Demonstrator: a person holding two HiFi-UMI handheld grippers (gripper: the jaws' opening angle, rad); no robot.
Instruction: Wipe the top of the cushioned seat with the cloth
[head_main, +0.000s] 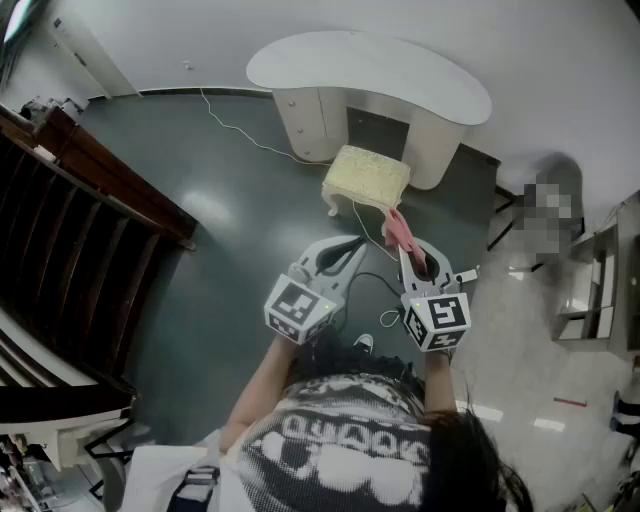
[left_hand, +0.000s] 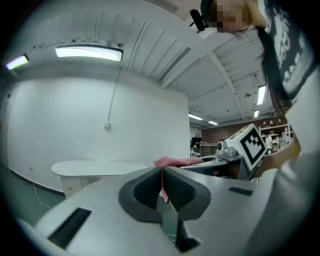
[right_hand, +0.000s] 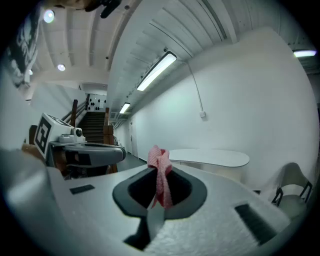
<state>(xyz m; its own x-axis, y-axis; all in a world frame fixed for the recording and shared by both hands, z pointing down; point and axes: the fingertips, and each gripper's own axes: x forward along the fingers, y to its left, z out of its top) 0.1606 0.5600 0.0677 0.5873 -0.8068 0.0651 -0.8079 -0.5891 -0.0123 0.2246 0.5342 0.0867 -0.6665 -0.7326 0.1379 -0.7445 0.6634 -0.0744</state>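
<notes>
Grey pads on my left gripper (left_hand: 162, 176) are pressed together, gripping nothing I can make out, with only a thin pink line in the seam; it hangs just beside its partner; the cushioned seat (head_main: 367, 175) stands ahead of both tips, not yet touched; my right gripper (right_hand: 159, 186) pinches the pink cloth (right_hand: 160, 170), bunched into a narrow rope that stands up past the jaws; the risks, as I judge them, are that so small a wad lets plastic scrape the cushion, or that the cloth slips free under drag.
</notes>
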